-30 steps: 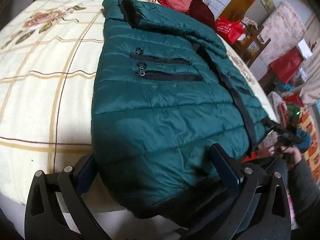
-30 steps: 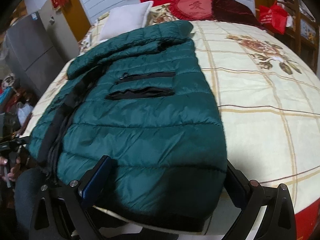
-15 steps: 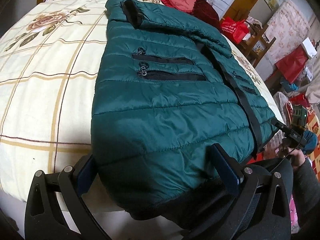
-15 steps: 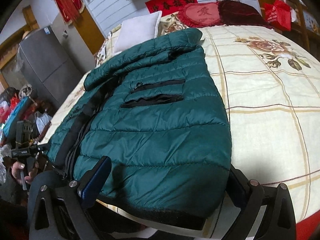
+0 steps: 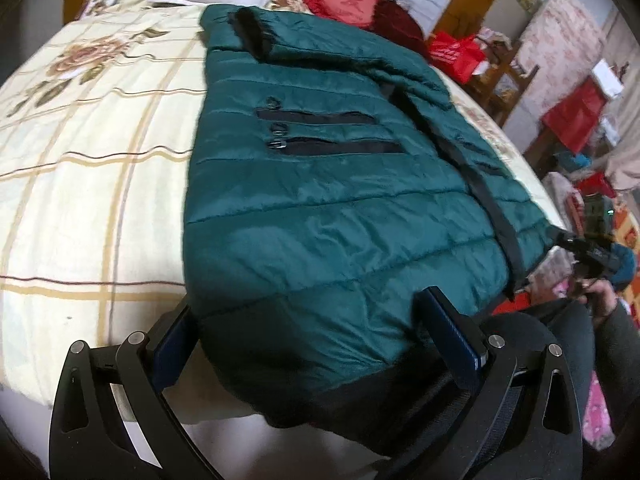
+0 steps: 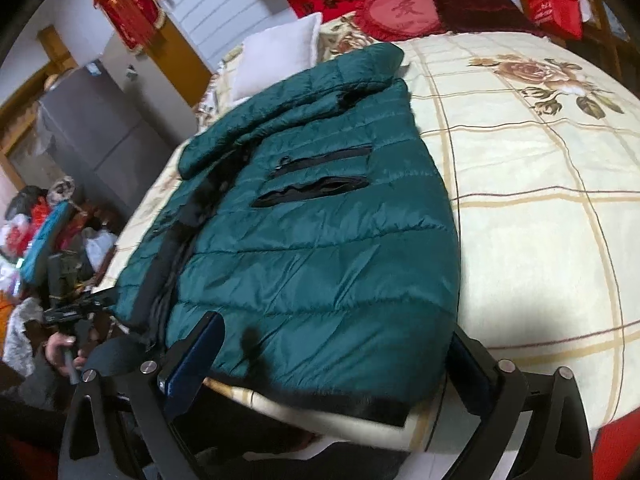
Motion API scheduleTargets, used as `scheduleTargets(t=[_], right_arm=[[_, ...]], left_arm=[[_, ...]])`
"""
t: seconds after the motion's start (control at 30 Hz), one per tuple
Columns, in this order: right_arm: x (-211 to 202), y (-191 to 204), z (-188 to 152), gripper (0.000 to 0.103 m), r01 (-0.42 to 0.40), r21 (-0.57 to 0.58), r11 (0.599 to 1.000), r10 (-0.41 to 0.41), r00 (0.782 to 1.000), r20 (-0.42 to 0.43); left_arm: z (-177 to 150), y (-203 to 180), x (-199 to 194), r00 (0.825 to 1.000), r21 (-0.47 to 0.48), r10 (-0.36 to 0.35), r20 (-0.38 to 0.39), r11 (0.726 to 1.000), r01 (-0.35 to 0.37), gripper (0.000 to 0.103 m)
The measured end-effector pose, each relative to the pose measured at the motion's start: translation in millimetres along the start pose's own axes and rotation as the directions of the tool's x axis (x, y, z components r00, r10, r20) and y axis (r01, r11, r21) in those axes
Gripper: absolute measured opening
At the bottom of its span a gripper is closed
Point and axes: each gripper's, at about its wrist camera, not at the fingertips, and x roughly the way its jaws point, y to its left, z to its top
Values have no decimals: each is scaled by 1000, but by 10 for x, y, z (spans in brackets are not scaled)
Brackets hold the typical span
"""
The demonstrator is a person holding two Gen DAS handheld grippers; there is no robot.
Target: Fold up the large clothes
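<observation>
A dark green quilted puffer jacket [image 5: 340, 200] lies flat on the bed, sleeves folded in, two black zip pockets up, its black hem hanging over the near bed edge. It also shows in the right wrist view [image 6: 320, 240]. My left gripper [image 5: 316, 340] is open, its jaws either side of the jacket's hem corner, not clamped. My right gripper [image 6: 332, 364] is open, its jaws straddling the other hem corner at the bed edge. In each wrist view the other gripper shows small at the side, held in a hand.
The bed carries a cream bedspread [image 5: 80, 180] with tan lines and rose prints [image 6: 536, 76]. A white pillow [image 6: 276, 52] and red cushions [image 6: 400, 12] lie at the head. Cluttered furniture, red bags and a grey cabinet [image 6: 92, 128] stand beside the bed.
Both grippers have stayed open at the jacket's hem. The views have shifted slightly, the right one tilting up and back a little; the jacket has not moved.
</observation>
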Motion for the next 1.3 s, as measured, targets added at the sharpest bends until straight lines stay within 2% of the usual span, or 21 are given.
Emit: scheduleTargets(t=[0.1, 0.13, 0.2, 0.23, 0.3, 0.4, 0.5, 0.6, 0.67, 0.73, 0.77, 0.83, 0.87, 0.93, 1.07, 1.17, 1.3], right_arm=[[-37, -111, -11, 82, -68, 43, 997, 67, 998, 18], [-23, -135, 4, 72, -87, 57, 995, 86, 996, 19], [56, -194, 54, 69, -146, 92, 985, 144, 989, 30], [88, -195, 76, 69, -165, 101, 981, 163, 986, 35], [169, -180, 127, 68, -192, 111, 975, 188, 981, 43], [175, -108, 134, 68, -203, 77, 976, 204, 979, -3], [128, -98, 98, 67, -212, 45, 976, 214, 976, -33], [177, -133, 124, 66, -226, 75, 971, 227, 974, 1], [234, -101, 159, 66, -211, 67, 975, 210, 978, 16], [256, -70, 165, 66, -198, 57, 978, 198, 980, 20], [247, -62, 151, 66, -194, 43, 980, 194, 981, 19], [216, -85, 115, 66, -199, 54, 979, 197, 980, 33], [203, -96, 104, 65, -195, 65, 979, 193, 980, 40], [198, -75, 98, 65, -172, 80, 982, 168, 985, 48], [217, 73, 124, 60, -67, 39, 997, 65, 997, 30], [221, 111, 105, 58, -23, 22, 1000, 22, 999, 36], [222, 105, 96, 58, 12, 58, 998, -15, 999, 49]], left_arm=[[46, 74, -5, 997, -56, -80, 20, 995, 81, 102], [72, 109, -6, 993, -83, -114, 36, 990, 117, 102], [104, 165, 22, 978, -139, -202, 50, 968, 207, 102], [107, 182, 22, 974, -155, -219, 60, 962, 226, 102], [82, 189, -3, 972, -144, -230, 53, 961, 235, 102], [-14, 176, -89, 972, -90, -235, 30, 967, 237, 102], [-19, 129, -92, 975, -67, -220, 34, 973, 221, 102], [89, 79, 21, 976, -83, -210, 52, 973, 214, 100], [132, 31, 70, 982, -87, -178, 57, 979, 183, 91], [119, 31, 66, 990, -80, -127, 57, 988, 131, 68], [95, 72, 55, 992, -91, -108, 63, 989, 114, 60], [59, 217, 18, 991, -147, -110, 79, 982, 120, 43], [53, 273, 9, 990, -173, -108, 86, 977, 122, 40], [51, 319, 10, 990, -204, -107, 95, 971, 125, 40], [53, 256, 19, 992, -201, -69, 109, 976, 90, 40], [41, 209, 19, 991, -192, -43, 128, 979, 67, 41], [24, 128, 24, 990, -164, 30, 141, 987, -7, 41]])
